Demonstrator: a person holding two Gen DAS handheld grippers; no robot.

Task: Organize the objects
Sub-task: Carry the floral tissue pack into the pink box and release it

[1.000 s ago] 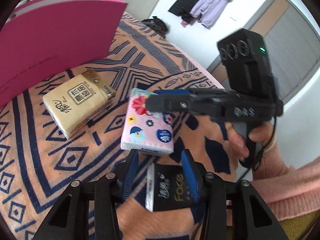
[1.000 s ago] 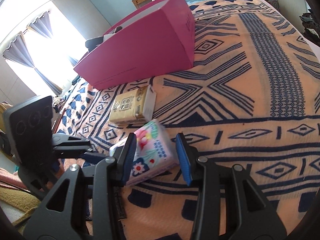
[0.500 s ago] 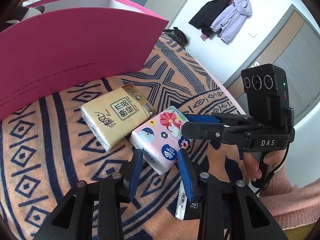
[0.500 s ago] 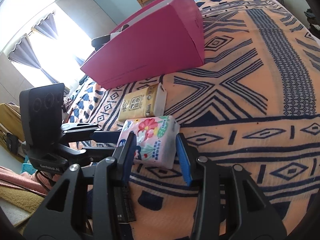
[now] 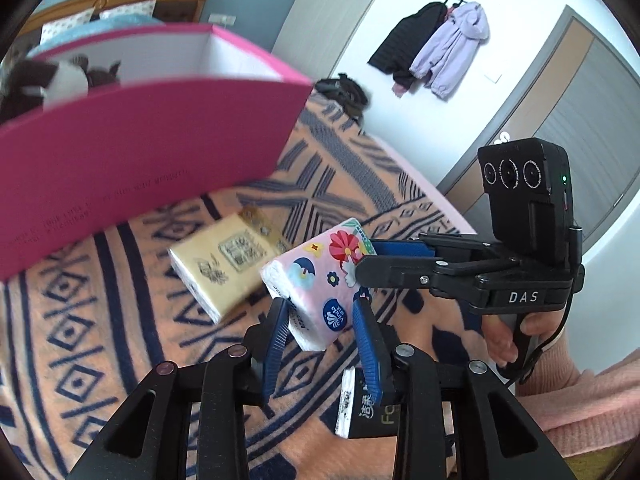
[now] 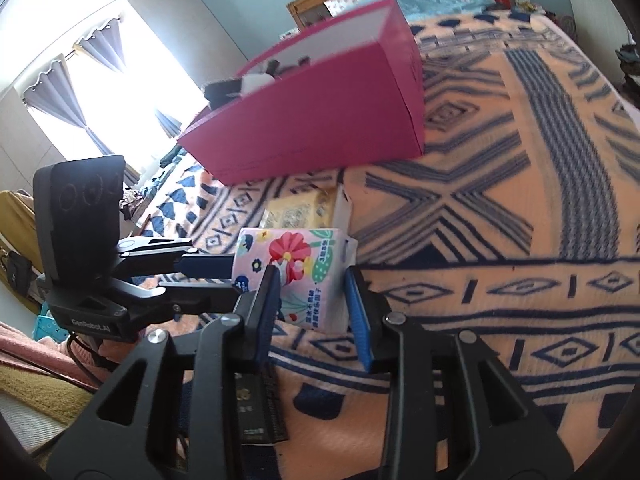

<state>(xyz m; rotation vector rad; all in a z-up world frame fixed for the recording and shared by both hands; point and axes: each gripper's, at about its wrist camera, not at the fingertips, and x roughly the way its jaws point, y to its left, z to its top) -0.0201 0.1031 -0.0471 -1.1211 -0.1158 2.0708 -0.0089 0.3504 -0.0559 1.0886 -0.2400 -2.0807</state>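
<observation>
A pink floral tissue pack (image 5: pixel 320 284) is lifted off the bed, tilted. Both grippers are shut on it: my left gripper (image 5: pixel 322 308) clamps its near end, and my right gripper (image 6: pixel 312 280) clamps it from the other side, seen in the left wrist view (image 5: pixel 370 258). The pack shows in the right wrist view (image 6: pixel 298 268). A gold tissue pack (image 5: pixel 228 264) lies on the bedspread behind it. A black tissue pack (image 5: pixel 362 408) lies below my left gripper. The open pink box (image 5: pixel 132 132) stands beyond, holding a plush toy (image 5: pixel 44 80).
The patterned orange and navy bedspread (image 6: pixel 500 240) covers the bed. Coats (image 5: pixel 436 48) hang on the far wall. A dark bag (image 5: pixel 344 92) lies at the bed's far edge. A window with curtains (image 6: pixel 100 92) is to the left.
The pink floral pack has been lifted off the bedspread by both grippers and carried up and toward the pink box. The black pack is left behind on the bed.
</observation>
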